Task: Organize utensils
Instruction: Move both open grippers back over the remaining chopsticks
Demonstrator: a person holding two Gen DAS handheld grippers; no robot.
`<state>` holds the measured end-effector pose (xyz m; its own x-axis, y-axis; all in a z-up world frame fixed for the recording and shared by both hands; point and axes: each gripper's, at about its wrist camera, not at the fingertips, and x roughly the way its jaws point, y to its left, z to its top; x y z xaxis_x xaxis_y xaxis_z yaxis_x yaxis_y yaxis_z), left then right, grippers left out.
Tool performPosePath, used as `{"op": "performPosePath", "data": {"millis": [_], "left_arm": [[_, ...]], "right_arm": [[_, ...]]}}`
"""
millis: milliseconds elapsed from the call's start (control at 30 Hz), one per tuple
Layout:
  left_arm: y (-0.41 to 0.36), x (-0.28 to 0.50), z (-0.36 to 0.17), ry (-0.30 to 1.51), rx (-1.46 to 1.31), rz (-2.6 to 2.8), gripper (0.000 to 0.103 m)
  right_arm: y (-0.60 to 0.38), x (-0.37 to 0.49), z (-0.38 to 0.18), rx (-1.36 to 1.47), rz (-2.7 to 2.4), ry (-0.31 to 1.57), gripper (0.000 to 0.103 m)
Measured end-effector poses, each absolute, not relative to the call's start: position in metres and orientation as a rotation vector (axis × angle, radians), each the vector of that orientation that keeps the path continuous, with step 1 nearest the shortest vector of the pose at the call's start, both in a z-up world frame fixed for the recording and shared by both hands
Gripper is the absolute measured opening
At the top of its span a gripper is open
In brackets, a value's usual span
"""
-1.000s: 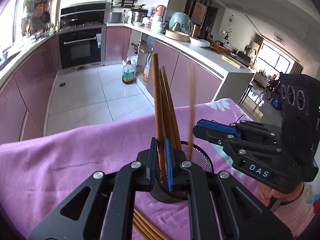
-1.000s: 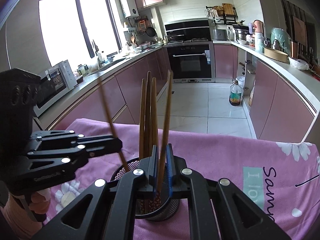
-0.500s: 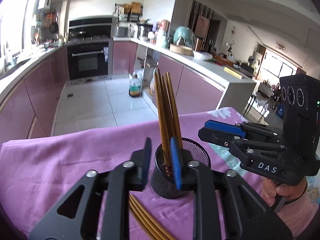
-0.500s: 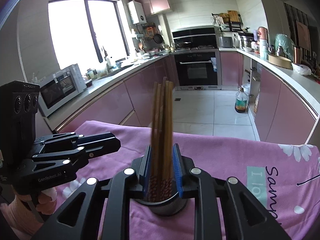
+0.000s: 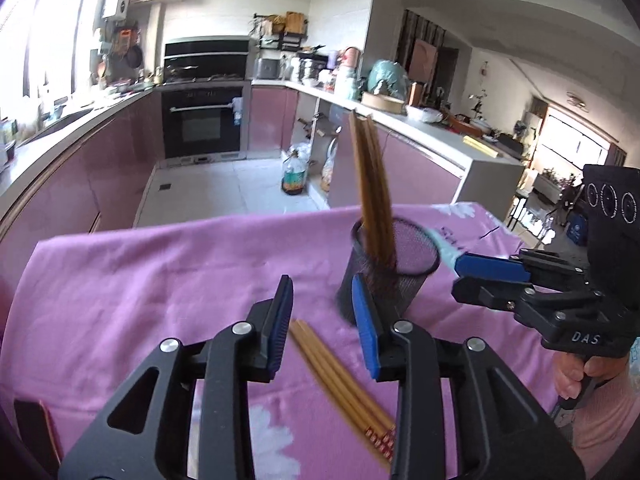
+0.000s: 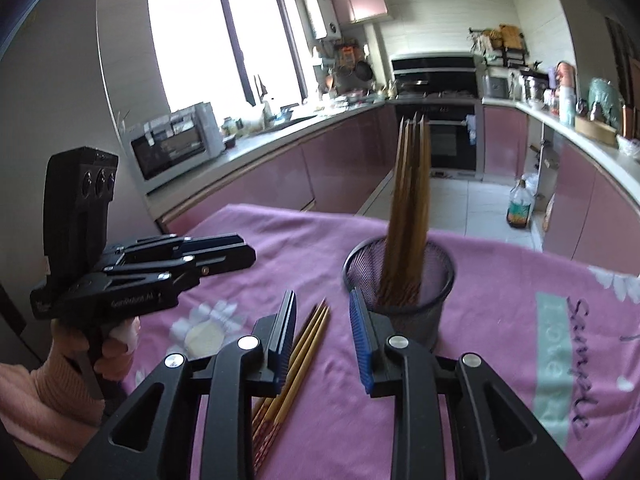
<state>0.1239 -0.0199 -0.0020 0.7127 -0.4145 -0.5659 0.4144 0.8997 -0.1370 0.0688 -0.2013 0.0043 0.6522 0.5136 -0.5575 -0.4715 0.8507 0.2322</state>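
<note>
A black mesh cup (image 5: 390,280) (image 6: 400,280) stands on the purple cloth with several wooden chopsticks (image 5: 370,184) (image 6: 412,200) upright in it. More chopsticks (image 5: 340,376) (image 6: 304,352) lie loose on the cloth in front of the cup. My left gripper (image 5: 320,292) (image 6: 244,254) hovers back from the cup, over the loose chopsticks; its jaws are opening and nothing is gripped. My right gripper (image 6: 322,304) (image 5: 466,280) sits just short of the cup on its other side, jaws also opening with nothing between the pads. A hand in a pink sleeve holds each gripper.
The purple flowered cloth (image 5: 140,280) covers the table, whose far edge drops to a tiled kitchen floor. A dark flat object (image 5: 36,432) lies at the near left corner. Pink cabinets, an oven (image 5: 202,124) and an oil bottle (image 6: 520,208) lie beyond.
Each gripper was shut on a chopstick over the cup; both have let go and drawn back. The chopsticks now stand bunched in the cup.
</note>
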Motion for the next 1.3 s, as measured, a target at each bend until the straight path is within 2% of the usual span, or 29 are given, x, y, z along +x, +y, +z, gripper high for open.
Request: {"op": "performPosePath", "data": {"millis": [133, 500, 1300], "left_arm": [[-0.011, 0.115, -0.024, 0.677, -0.010, -0.451, 0.035], [-0.008, 0.106, -0.081, 0.827, -0.024, -0.435, 0.035], [-0.025, 0.110, -0.107, 0.907, -0.006, -0.442, 0.037]], "right_arm": [[-0.199, 0.074, -0.016, 0.089, 0.575, 0.728, 0.025], [-0.166, 0.068, -0.067, 0.087, 0.604, 0.896, 0.025], [-0.159, 0.067, -0.079, 0.013, 0.534, 0.914, 0.023]]}}
